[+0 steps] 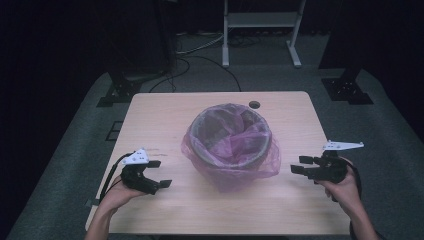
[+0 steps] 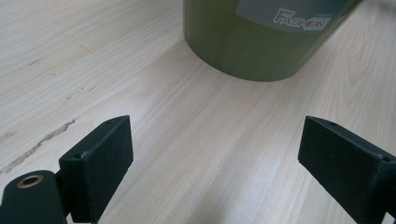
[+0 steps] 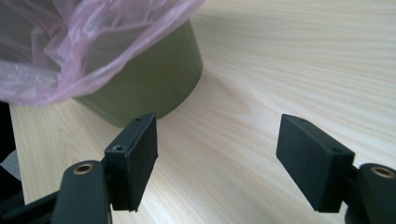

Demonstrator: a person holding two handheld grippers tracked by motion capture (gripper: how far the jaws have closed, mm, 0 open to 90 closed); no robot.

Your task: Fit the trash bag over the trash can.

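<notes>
An olive-green waste bin point(image 1: 231, 150) stands in the middle of the light wooden table point(image 1: 165, 112). A pink plastic bag point(image 1: 235, 172) lines it and hangs over its rim and down its sides. My left gripper point(image 1: 159, 173) rests low at the bin's left, open, nothing between its jaws. My right gripper point(image 1: 300, 165) is at the bin's right, also open and empty. In the left gripper view the bin's green wall point(image 2: 247, 46) with a "FASHION" label point(image 2: 301, 19) lies ahead. The right gripper view shows the bin point(image 3: 149, 81) and the bag's hem point(image 3: 93, 51) to the upper left.
A small dark round hole point(image 1: 254, 104) sits near the table's far edge. Beyond the table are a white frame stand point(image 1: 260, 30), black stand bases point(image 1: 120, 90) and floor cables point(image 1: 200, 60). A person's hands point(image 1: 345, 187) hold both grippers near the front edge.
</notes>
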